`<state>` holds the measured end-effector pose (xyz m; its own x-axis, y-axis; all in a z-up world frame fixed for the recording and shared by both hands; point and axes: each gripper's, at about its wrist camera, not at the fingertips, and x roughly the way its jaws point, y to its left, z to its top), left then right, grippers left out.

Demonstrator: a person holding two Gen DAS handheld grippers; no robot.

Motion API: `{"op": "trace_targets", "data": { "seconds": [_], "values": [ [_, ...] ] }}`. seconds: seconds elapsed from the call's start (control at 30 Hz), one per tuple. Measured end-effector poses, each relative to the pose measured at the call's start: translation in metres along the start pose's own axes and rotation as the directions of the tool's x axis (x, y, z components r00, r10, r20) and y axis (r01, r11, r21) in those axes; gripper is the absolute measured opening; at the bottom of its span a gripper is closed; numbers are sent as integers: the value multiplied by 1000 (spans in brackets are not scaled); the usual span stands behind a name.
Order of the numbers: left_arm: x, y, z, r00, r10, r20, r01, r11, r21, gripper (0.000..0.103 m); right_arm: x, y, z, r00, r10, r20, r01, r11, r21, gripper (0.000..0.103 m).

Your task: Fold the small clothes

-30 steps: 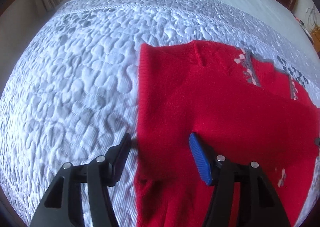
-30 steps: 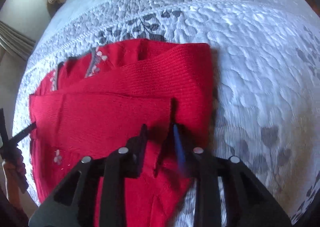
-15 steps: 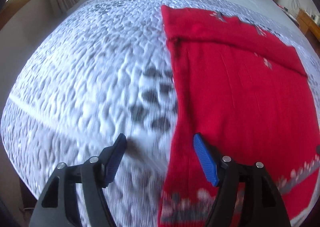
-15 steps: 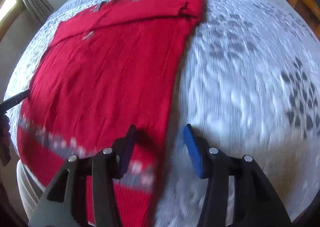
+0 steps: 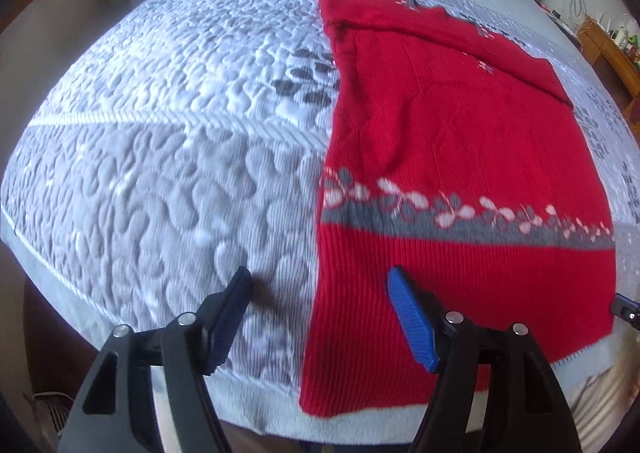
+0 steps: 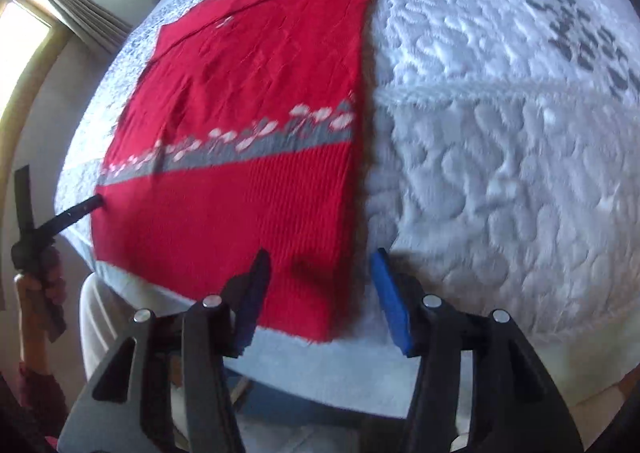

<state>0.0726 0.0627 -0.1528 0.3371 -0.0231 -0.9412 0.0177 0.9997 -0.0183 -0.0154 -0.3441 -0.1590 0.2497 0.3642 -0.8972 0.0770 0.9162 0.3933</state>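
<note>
Quilted grey-white bedspread (image 5: 168, 173), puffy pebble stitching, covered the bed. Red ribbed knit sweater with a grey-and-pink floral band (image 5: 452, 157) lay flat at the near edge, long axis running away toward the far edge, hem nearest both claws, sleeves folded across the top. Left gripper (image 5: 320, 313) stood apart and empty, straddling the sweater's left hem corner. Right gripper (image 6: 320, 293) likewise apart, straddling the right hem corner. Each arm sat equally near its corner. Knit looked soft, limp.

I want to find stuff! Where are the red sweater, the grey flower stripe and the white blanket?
red sweater (image 5: 440, 121): left wrist view, plain middle.
grey flower stripe (image 6: 256, 145): right wrist view, grey band.
white blanket (image 5: 160, 157): left wrist view, bare quilting.
</note>
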Motion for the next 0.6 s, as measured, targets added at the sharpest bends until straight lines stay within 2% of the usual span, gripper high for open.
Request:
{"op": "trace_targets", "data": {
  "seconds": [0.13,0.2,0.3,0.33,0.4,0.47,0.53,0.6],
  "values": [
    [-3,3,-9,1000,-16,-19,16,1000,3,71,0,-1,-8,999,37,-25,-36,999,19,47],
    [-2,3,-12,999,-25,-30,25,1000,1,70,-2,-3,-12,999,40,-28,-39,999,26,42],
    [-1,2,-13,999,-28,-38,28,1000,-3,67,0,-4,-15,999,24,-36,-24,1000,17,30],
    [-2,2,-15,999,-31,-39,31,1000,-3,64,4,0,-10,999,26,-39,-26,1000,18,27],
    [-3,3,-16,998,-46,-41,46,999,-9,58,7,2,-8,999,22,-40,-21,1000,16,27],
    [-4,3,-19,998,-53,-45,52,999,-12,51,7,6,-8,999,17,-45,-17,1000,-5,17],
    [-5,4,-21,997,-65,-47,64,998,-15,46,8,10,-8,997,54,-51,-54,999,-3,10],
    [-6,6,-24,994,-95,-59,93,995,-36,37,9,12,-5,997,62,-49,-63,998,-3,9]
  ]
}}
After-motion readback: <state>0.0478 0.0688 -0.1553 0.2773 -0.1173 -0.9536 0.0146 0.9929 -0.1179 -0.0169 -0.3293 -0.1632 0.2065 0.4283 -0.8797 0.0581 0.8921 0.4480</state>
